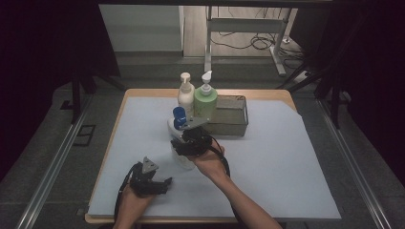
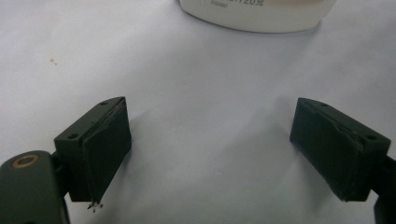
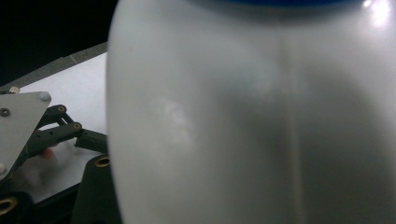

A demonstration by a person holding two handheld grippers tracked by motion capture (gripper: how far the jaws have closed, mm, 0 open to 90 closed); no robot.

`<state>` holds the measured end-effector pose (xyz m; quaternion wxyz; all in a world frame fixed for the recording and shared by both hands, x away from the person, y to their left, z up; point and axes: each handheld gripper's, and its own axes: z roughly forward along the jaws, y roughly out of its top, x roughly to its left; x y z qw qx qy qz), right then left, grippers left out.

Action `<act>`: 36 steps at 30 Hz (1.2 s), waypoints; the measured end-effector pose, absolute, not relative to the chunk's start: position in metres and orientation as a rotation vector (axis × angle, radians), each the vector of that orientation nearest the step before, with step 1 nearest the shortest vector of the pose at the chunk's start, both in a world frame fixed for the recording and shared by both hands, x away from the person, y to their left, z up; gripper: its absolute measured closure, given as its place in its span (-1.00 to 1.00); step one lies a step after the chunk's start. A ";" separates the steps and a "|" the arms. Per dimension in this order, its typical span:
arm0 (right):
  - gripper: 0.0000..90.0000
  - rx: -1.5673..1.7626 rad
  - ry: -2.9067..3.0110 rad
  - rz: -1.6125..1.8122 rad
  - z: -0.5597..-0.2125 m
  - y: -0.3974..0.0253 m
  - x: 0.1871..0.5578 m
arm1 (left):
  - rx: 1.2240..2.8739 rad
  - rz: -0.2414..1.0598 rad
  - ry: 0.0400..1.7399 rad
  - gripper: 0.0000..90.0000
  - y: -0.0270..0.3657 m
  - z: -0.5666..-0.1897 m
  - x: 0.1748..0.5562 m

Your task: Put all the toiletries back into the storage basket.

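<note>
High view shows the right gripper (image 1: 187,138) with jaws pinching the white bottle (image 1: 177,128) near the tray (image 1: 234,125) that likely awaits it, while the left gripper (image 1: 160,183) rests with jaws spread on the counter (image 1: 286,162).

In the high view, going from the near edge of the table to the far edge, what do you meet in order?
left gripper → right gripper → blue-capped white bottle → grey tray → green pump bottle beside the cream pump bottle.
</note>
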<state>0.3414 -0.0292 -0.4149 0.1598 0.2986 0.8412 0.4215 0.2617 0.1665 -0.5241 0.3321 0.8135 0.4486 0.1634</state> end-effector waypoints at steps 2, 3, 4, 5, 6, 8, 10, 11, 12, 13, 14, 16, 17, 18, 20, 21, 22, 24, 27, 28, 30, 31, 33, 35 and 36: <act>-0.13 0.851 2.404 1.206 -0.415 -0.030 0.341 | 2.126 0.427 1.173 -0.73 0.166 -0.524 0.262; -0.13 0.845 2.410 1.204 -0.414 -0.031 0.341 | 2.126 0.427 1.172 -0.73 0.167 -0.524 0.262; -0.13 0.841 2.414 1.201 -0.414 -0.031 0.340 | 2.126 0.426 1.172 -0.73 0.167 -0.524 0.262; -0.13 0.838 2.419 1.199 -0.414 -0.032 0.340 | 2.126 0.426 1.172 -0.73 0.167 -0.524 0.262; -0.13 0.833 2.423 1.195 -0.413 -0.033 0.339 | 2.126 0.427 1.172 -0.73 0.167 -0.524 0.262; -0.13 0.825 2.429 1.191 -0.412 -0.035 0.338 | 2.127 0.428 1.171 -0.73 0.167 -0.524 0.262; -0.13 0.820 2.427 1.188 -0.411 -0.038 0.337 | 2.127 0.429 1.171 -0.73 0.167 -0.524 0.262; -0.13 0.818 2.427 1.188 -0.410 -0.040 0.337 | 2.127 0.429 1.171 -0.73 0.167 -0.524 0.262; -0.13 0.821 2.424 1.191 -0.409 -0.042 0.336 | 2.126 0.429 1.172 -0.73 0.167 -0.524 0.262; -0.13 0.823 2.423 1.197 -0.408 -0.044 0.336 | 2.126 0.429 1.172 -0.73 0.167 -0.524 0.262; -0.13 0.825 2.420 1.203 -0.407 -0.046 0.336 | 2.126 0.429 1.172 -0.73 0.167 -0.524 0.262; -0.12 0.829 2.416 1.210 -0.404 -0.051 0.335 | 2.126 0.429 1.172 -0.73 0.167 -0.524 0.262; -0.12 0.825 2.417 1.208 -0.403 -0.054 0.334 | 2.125 0.429 1.172 -0.73 0.166 -0.524 0.262; -0.12 0.830 2.419 1.206 -0.401 -0.056 0.333 | 2.126 0.429 1.172 -0.73 0.166 -0.524 0.262; -0.12 0.817 2.423 1.194 -0.398 -0.061 0.332 | 2.125 0.430 1.173 -0.73 0.166 -0.524 0.262; -0.12 0.816 2.425 1.191 -0.397 -0.063 0.331 | 2.125 0.429 1.173 -0.73 0.166 -0.524 0.262; -0.12 0.818 2.425 1.189 -0.396 -0.065 0.330 | 2.125 0.429 1.172 -0.73 0.166 -0.524 0.262; -0.12 0.823 2.426 1.191 -0.394 -0.071 0.330 | 2.125 0.429 1.173 -0.73 0.166 -0.524 0.262; -0.12 0.835 2.423 1.206 -0.390 -0.080 0.330 | 2.125 0.429 1.173 -0.73 0.166 -0.524 0.262; -0.12 0.838 2.420 1.206 -0.389 -0.083 0.330 | 2.125 0.429 1.173 -0.73 0.166 -0.524 0.262; -0.12 0.841 2.415 1.203 -0.386 -0.089 0.330 | 2.125 0.429 1.173 -0.73 0.166 -0.524 0.262; -0.12 0.845 2.410 1.202 -0.385 -0.092 0.330 | 2.125 0.429 1.173 -0.73 0.166 -0.524 0.262; -0.12 0.846 2.405 1.196 -0.382 -0.097 0.330 | 2.125 0.429 1.173 -0.73 0.166 -0.524 0.262; -0.12 0.855 2.404 1.197 -0.380 -0.103 0.330 | 2.125 0.429 1.173 -0.73 0.166 -0.524 0.262; -0.12 0.857 2.405 1.199 -0.379 -0.107 0.330 | 2.125 0.428 1.173 -0.73 0.166 -0.524 0.262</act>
